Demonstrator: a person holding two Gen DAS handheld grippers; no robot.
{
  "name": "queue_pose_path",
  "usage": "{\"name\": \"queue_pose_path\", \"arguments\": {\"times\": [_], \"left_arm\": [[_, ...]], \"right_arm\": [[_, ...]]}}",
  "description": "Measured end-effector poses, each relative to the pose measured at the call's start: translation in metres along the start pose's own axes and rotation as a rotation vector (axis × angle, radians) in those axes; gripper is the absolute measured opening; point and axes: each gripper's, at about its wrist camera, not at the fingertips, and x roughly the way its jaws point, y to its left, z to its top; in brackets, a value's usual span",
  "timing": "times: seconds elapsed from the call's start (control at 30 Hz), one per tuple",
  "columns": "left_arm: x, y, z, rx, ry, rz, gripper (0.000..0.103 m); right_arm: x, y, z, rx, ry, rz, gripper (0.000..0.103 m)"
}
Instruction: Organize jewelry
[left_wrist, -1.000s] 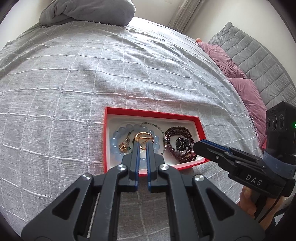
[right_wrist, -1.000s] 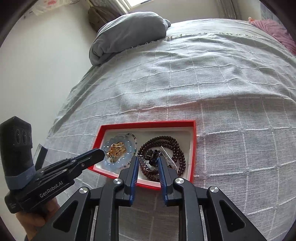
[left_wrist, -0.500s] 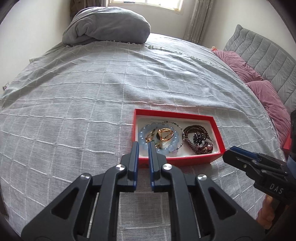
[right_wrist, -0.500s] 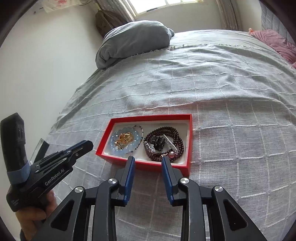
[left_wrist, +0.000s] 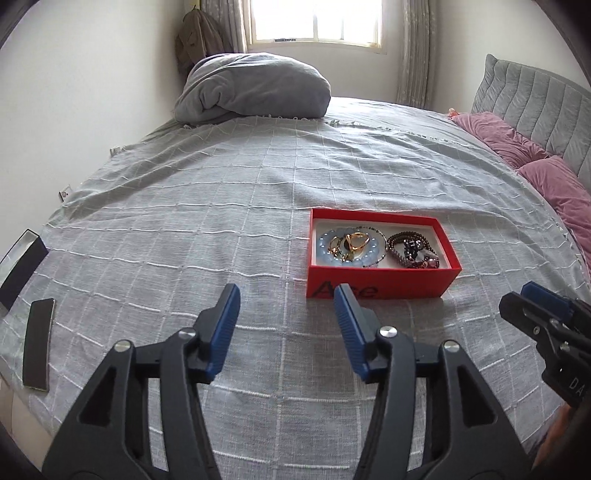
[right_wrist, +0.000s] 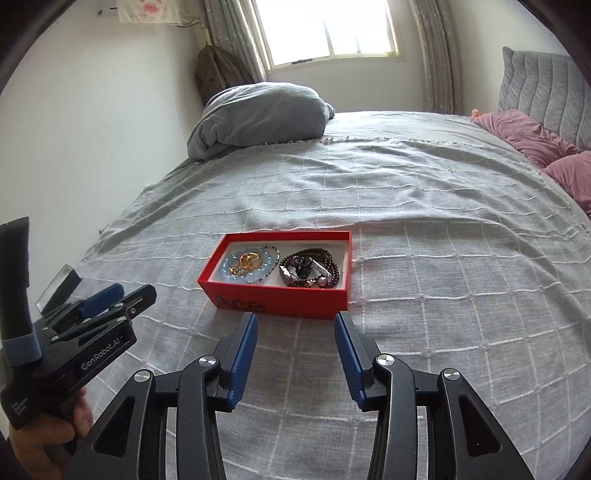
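Note:
A red box (left_wrist: 380, 284) sits on the grey checked bed cover (left_wrist: 184, 221). Inside it lie a pale blue bead bracelet (left_wrist: 327, 254), gold pieces (left_wrist: 356, 240) and dark red bead strands (left_wrist: 413, 249). My left gripper (left_wrist: 286, 290) hovers just short of the box's left front corner; its jaws are opening with nothing between them. In the right wrist view the same box (right_wrist: 280, 299) is straight ahead, and my right gripper (right_wrist: 296, 319) stands before its front wall, jaws opening and empty. The left gripper (right_wrist: 133, 293) shows at the left, the right gripper (left_wrist: 519, 297) at the right edge.
A black box lid (left_wrist: 22, 266) and a flat black strip (left_wrist: 37, 343) lie at the bed's left edge. A folded grey duvet (left_wrist: 255, 88) is at the far end under the window. Pink pillows (left_wrist: 554, 184) lean on a grey headboard (left_wrist: 535, 99) to the right.
Both grippers drew back out of the red box and rose, tilting up toward the room. Their jaws went from nearly shut to wide apart. The jewelry stayed in the box.

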Motion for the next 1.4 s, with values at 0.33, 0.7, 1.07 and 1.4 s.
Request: {"name": "queue_pose_path", "arguments": {"times": [0.33, 0.7, 1.07, 1.4], "left_arm": [[-0.012, -0.013, -0.025, -0.024, -0.020, 0.010, 0.085], [-0.008, -0.009, -0.033, -0.010, -0.009, -0.006, 0.091], [0.000, -0.001, -0.039, -0.010, 0.004, -0.003, 0.096], [0.004, -0.003, -0.044, -0.007, 0.016, -0.015, 0.100]], "right_arm": [[-0.023, 0.005, -0.016, -0.009, -0.065, -0.012, 0.083], [-0.013, 0.017, -0.031, -0.102, -0.052, -0.069, 0.090], [-0.002, 0.010, -0.039, -0.056, -0.058, -0.125, 0.103], [0.000, 0.010, -0.044, -0.061, -0.051, -0.154, 0.103]]}}
